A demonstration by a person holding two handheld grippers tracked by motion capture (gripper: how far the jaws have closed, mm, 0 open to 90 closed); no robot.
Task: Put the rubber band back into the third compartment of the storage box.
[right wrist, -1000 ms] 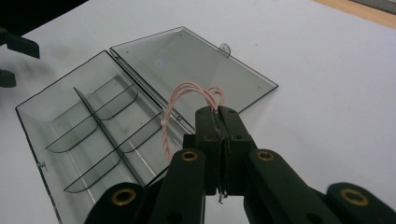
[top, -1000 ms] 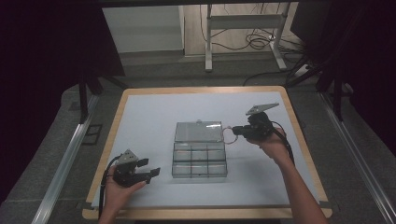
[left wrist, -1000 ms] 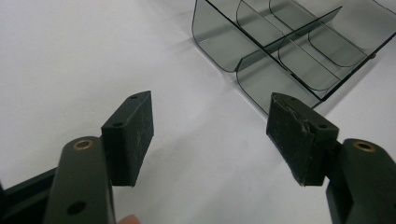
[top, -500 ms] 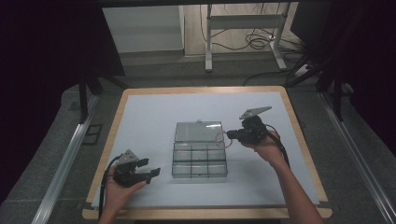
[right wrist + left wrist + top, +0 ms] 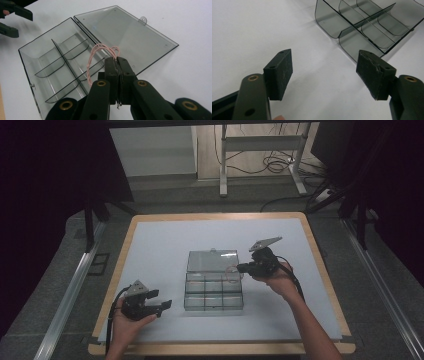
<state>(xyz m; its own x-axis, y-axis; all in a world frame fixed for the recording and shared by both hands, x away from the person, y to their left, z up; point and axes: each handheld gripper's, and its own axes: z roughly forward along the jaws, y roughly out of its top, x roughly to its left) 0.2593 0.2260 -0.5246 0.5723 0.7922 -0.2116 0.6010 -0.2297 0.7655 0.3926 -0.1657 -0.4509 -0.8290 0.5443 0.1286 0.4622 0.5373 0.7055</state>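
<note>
Wire loop [image 5: 96, 58] — pinched in the closed right gripper [image 5: 117, 65], hanging above the open box [image 5: 53, 63]. Next: lower into a compartment — then release. Left gripper [image 5: 324, 72] idle, jaws apart.

Right gripper [image 5: 242, 268] holds pink loop [image 5: 232, 274] over open box [image 5: 213, 290].

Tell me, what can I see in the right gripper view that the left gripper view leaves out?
The right gripper view alone has a loop of pink wire pinched in the right gripper, the box's flat open lid, and the other gripper far off. The left gripper view alone has the left gripper, jaws wide apart with nothing between them. Both share the clear divided box and the white table.
</note>
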